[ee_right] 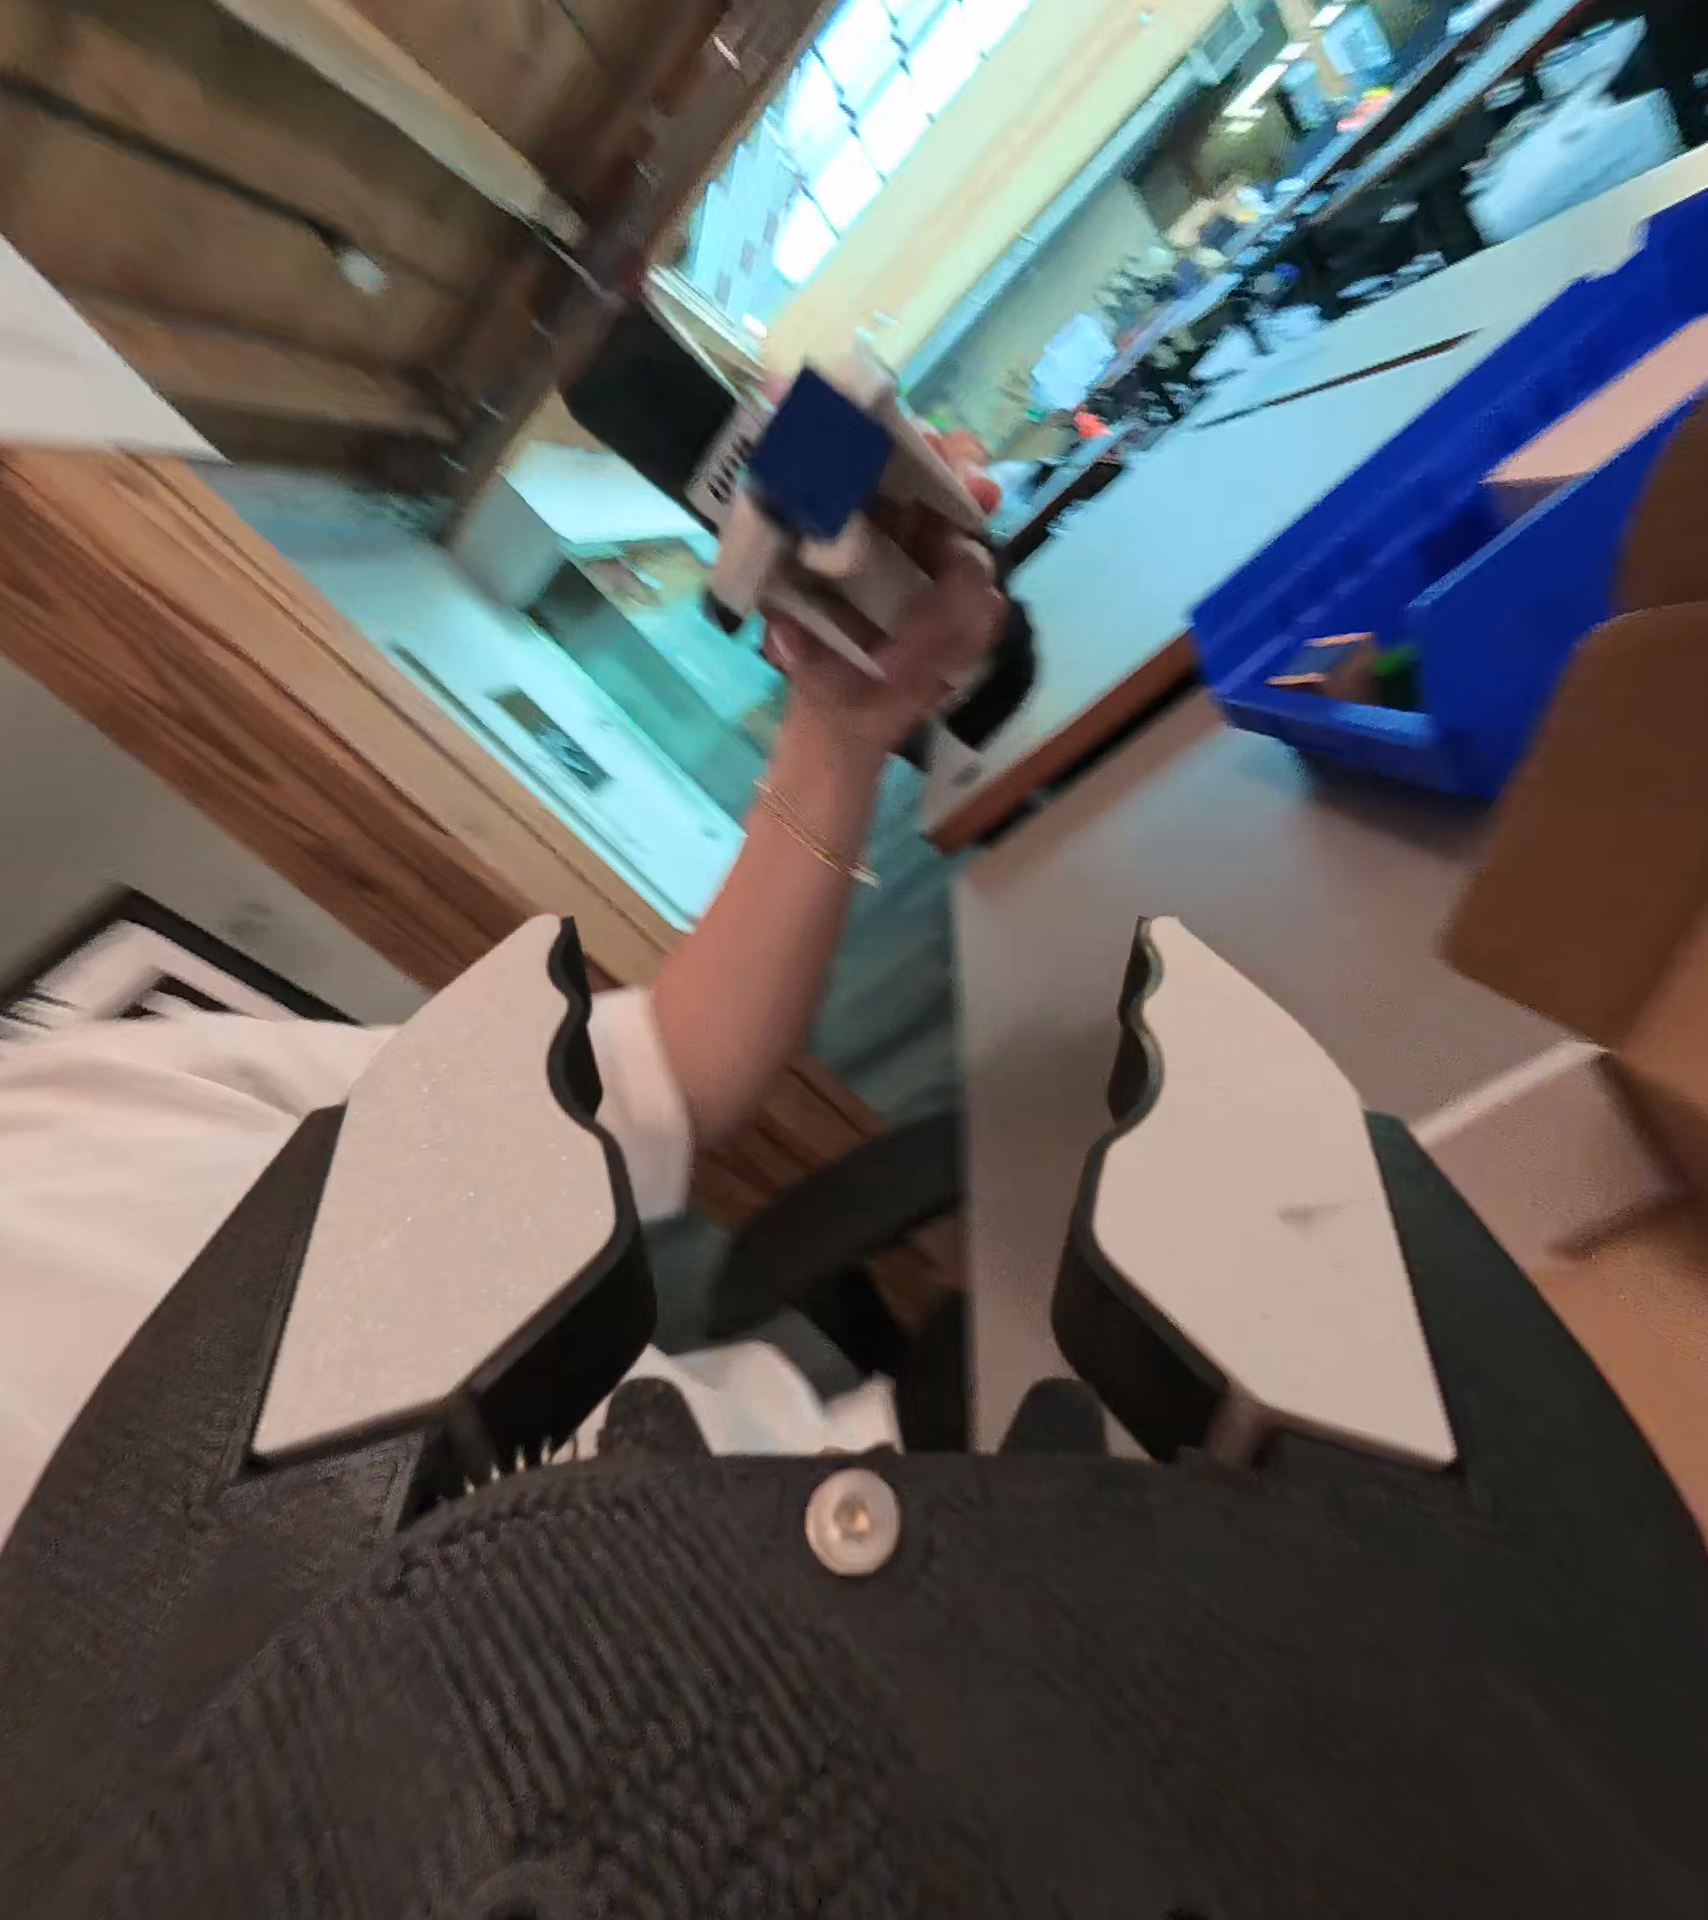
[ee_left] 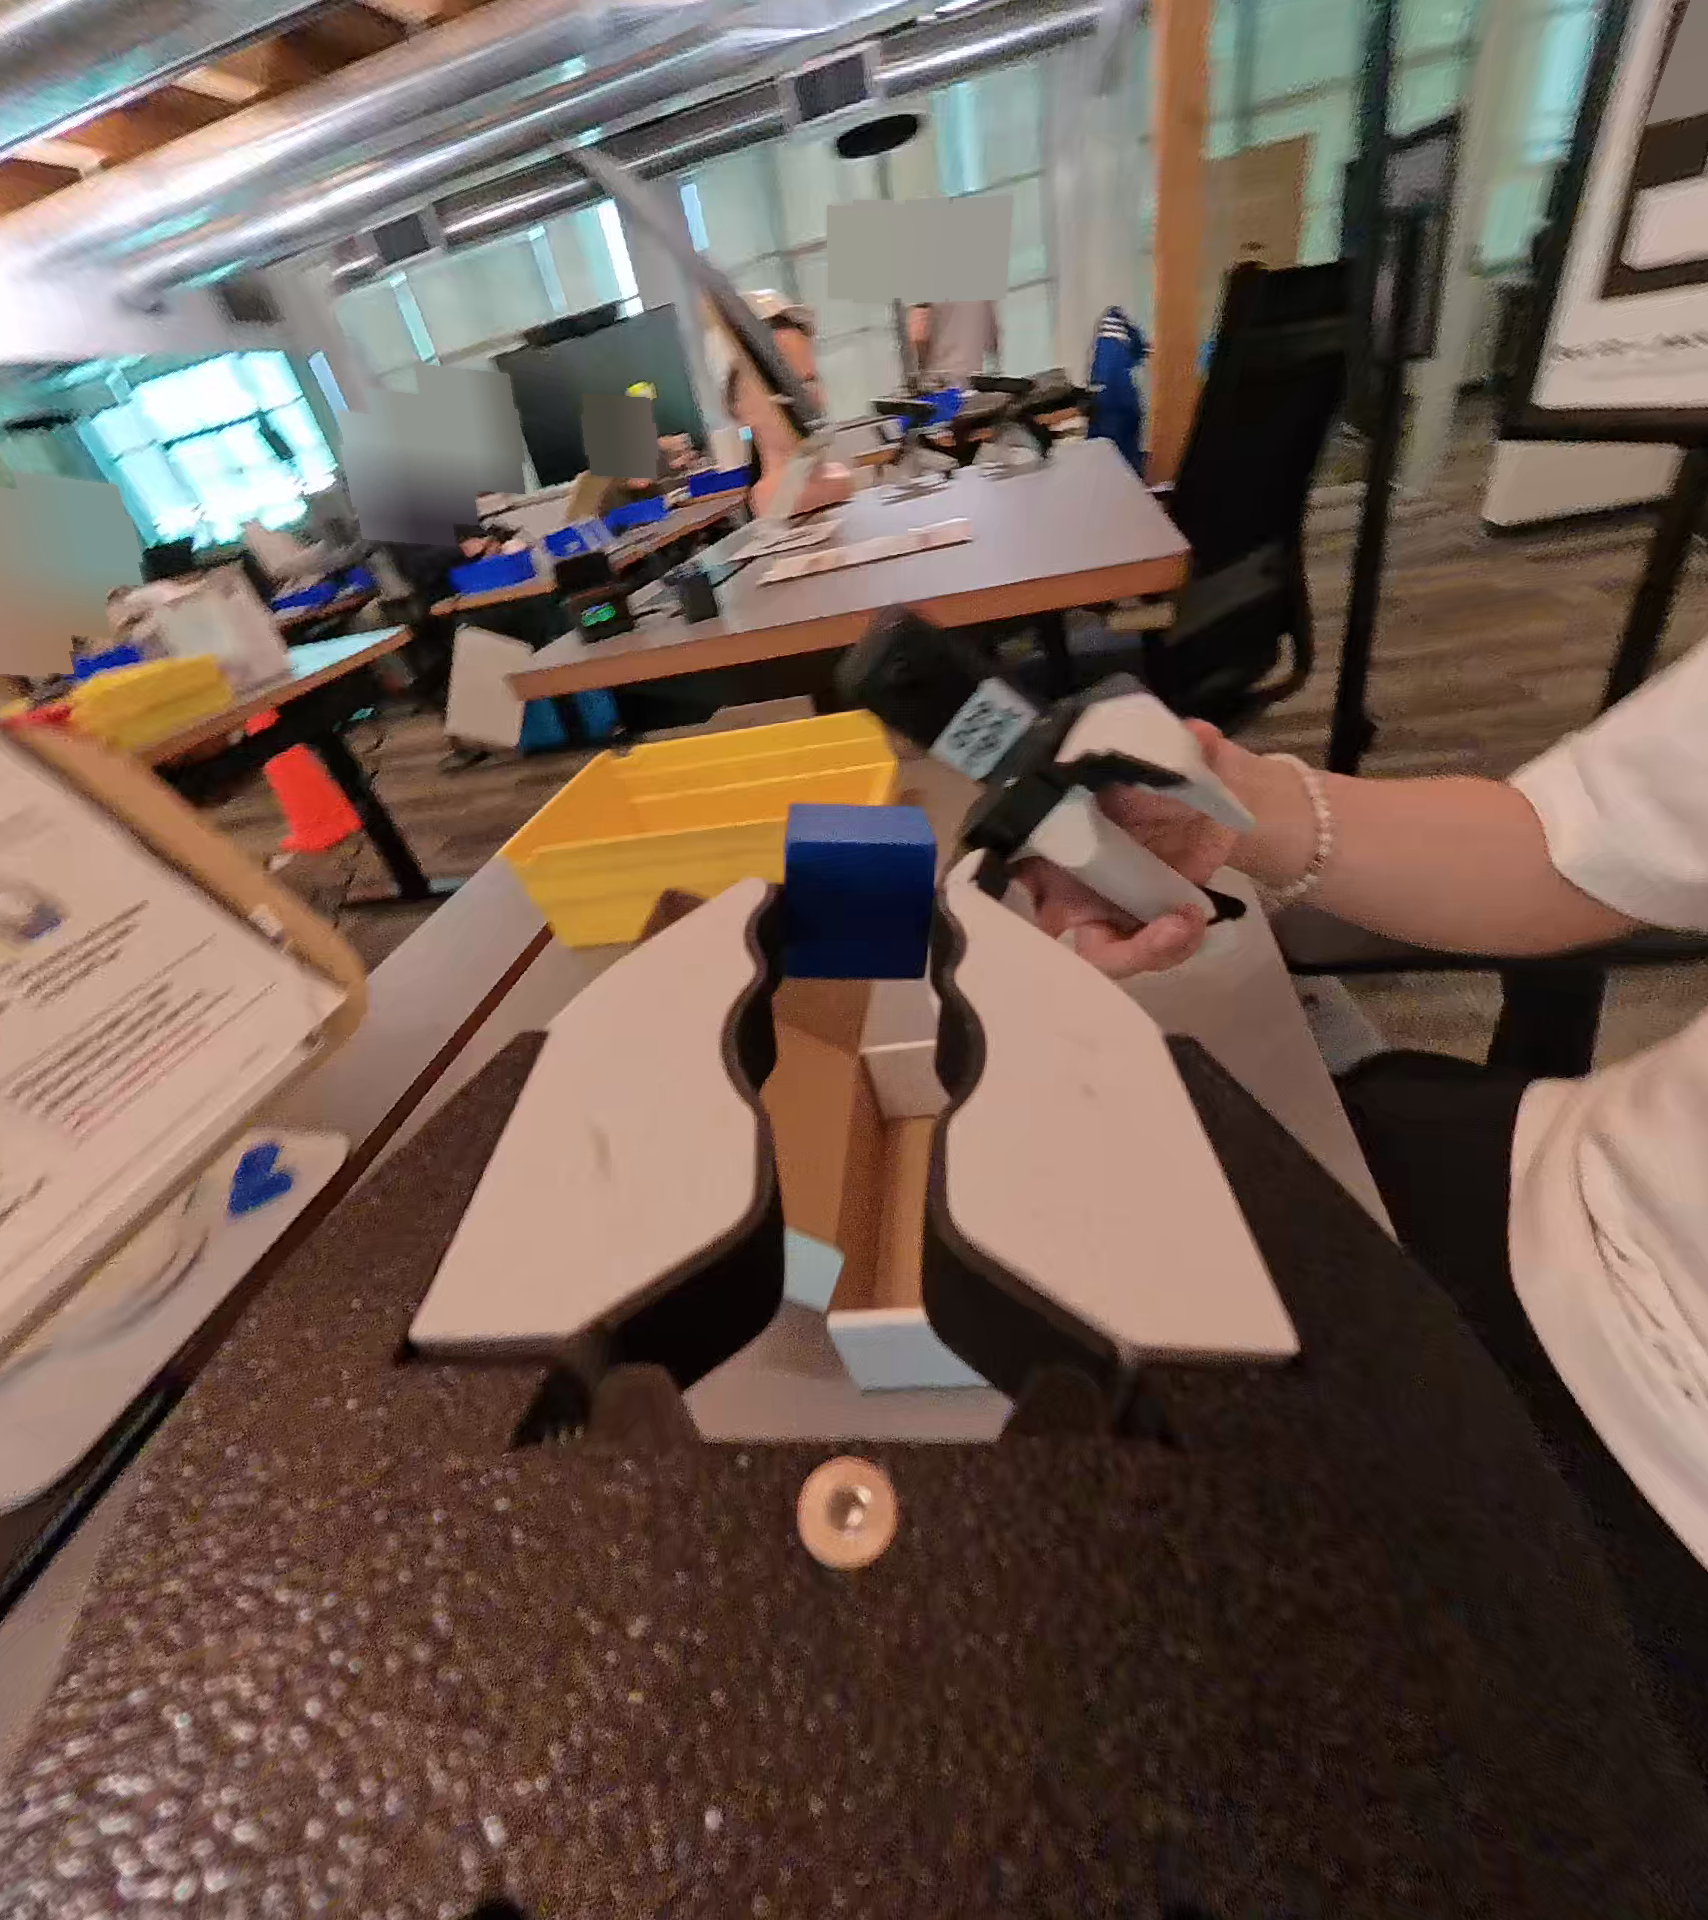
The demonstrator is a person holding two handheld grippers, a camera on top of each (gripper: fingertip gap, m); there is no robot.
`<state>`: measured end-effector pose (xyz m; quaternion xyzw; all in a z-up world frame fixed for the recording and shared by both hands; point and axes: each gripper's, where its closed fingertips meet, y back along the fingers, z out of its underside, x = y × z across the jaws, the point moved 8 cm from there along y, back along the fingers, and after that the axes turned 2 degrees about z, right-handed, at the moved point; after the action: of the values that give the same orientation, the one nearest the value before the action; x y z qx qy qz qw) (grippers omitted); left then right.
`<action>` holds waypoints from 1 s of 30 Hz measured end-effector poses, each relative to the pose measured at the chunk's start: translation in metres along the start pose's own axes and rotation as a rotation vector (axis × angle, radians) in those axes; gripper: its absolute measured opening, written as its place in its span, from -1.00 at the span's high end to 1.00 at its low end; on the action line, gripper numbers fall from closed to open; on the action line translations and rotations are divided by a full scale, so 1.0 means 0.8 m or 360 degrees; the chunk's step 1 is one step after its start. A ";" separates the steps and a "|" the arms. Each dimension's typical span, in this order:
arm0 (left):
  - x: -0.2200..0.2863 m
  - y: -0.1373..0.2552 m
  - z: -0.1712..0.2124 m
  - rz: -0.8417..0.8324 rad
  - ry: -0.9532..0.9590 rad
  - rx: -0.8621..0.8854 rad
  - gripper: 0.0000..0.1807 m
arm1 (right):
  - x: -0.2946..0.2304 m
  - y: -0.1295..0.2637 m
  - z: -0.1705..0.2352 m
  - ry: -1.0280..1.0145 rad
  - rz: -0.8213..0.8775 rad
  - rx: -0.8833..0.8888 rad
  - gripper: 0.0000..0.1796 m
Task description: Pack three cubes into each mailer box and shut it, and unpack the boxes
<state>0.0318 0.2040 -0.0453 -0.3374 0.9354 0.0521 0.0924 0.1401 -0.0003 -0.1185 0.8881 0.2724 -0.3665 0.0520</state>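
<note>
My left gripper [ee_left: 855,914] is shut on a blue cube [ee_left: 860,873] and holds it up in the air. Through the gap between its fingers I see part of a brown cardboard mailer box [ee_left: 819,1112] below, with white pieces at its edge. In the right wrist view the left gripper and the blue cube [ee_right: 814,457] show raised in a hand, farther off. My right gripper [ee_right: 855,945] is open and empty, above the grey table [ee_right: 1193,935]. A brown mailer box [ee_right: 1681,831] stands to its right.
A yellow bin [ee_left: 704,821] sits on the table behind the cube. A blue bin [ee_right: 1452,582] stands behind the brown box. A board with printed sheets [ee_left: 50,1039] leans at the left. The person's arm and white shirt [ee_left: 1660,1143] are at the right. There is about 12 centimeters between the tips of the two grippers.
</note>
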 end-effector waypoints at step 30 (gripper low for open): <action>0.046 -0.060 0.047 -0.0432 -0.0263 -0.0375 0.62 | 0.056 0.013 0.013 0.0374 0.0965 -0.0446 0.68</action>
<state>0.0399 0.1499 -0.0914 -0.4634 0.8580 0.1759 0.1348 0.1655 0.0077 -0.1576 0.9490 0.0482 -0.1887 0.2479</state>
